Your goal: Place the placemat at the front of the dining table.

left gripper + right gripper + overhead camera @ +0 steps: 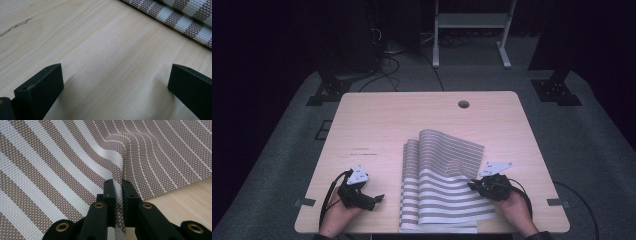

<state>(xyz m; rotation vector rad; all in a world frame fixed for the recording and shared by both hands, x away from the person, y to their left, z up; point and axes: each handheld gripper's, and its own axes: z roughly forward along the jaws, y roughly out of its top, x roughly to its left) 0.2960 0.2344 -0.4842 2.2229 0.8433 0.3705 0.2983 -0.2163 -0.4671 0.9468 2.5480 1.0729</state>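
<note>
A brown-and-white striped woven mat (pixel 439 177) lies folded on the near right half of the wooden table (pixel 377 125). My right gripper (pixel 473 185) is shut on the mat's right edge (pixel 118 187), lifting a fold of the upper layer. The weave runs between its two black jaws and bulges just beyond them. My left gripper (pixel 379 198) rests low over bare wood to the left of the mat, jaws wide apart with nothing between them (pixel 115 82). The mat's folded edge (pixel 175 17) crosses the far right corner of the left gripper view.
A round cable hole (pixel 463 104) sits near the table's far edge. Beyond the table are a white stand's legs (pixel 469 30) and loose cables on grey carpet. Bare wood spans the left and far parts of the tabletop.
</note>
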